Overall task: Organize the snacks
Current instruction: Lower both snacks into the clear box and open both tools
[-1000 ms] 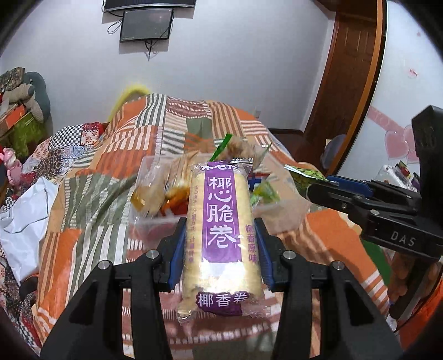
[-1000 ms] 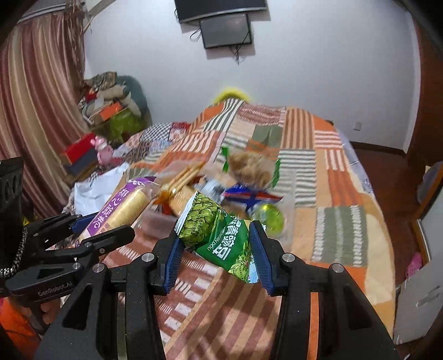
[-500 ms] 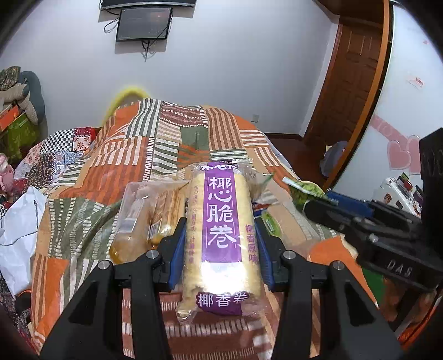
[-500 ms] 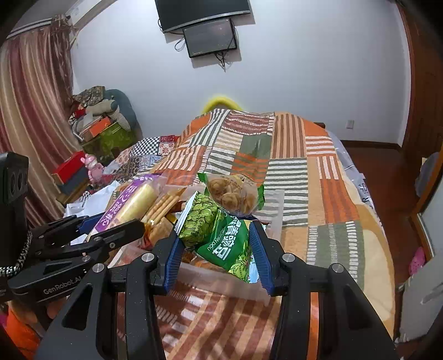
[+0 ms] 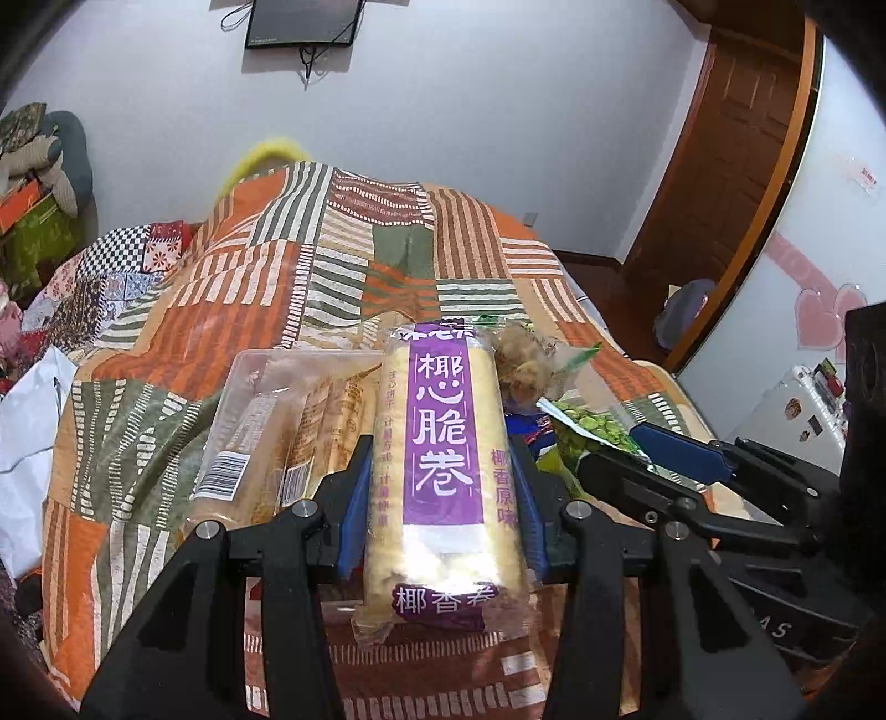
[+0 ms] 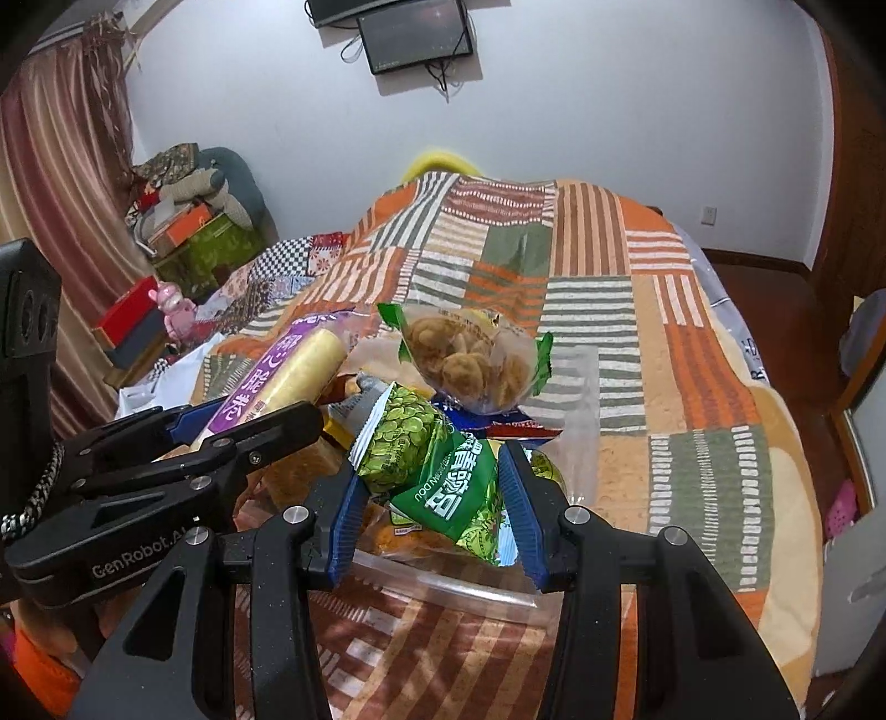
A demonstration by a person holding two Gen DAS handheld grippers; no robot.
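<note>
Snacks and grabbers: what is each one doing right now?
left gripper: shut on the purple roll pack.
purple roll pack: held, over the clear box.
right gripper: shut on the green pea bag.
green pea bag: held, over the clear box.
clear box: open, holding snacks.
cookie bag: lying on top of the pile.

We see a big bed with a striped quilt [image 6: 609, 288]. A dark screen [image 6: 415, 36] hangs on the white wall, and a brown door [image 5: 736, 144] stands beside it.
</note>
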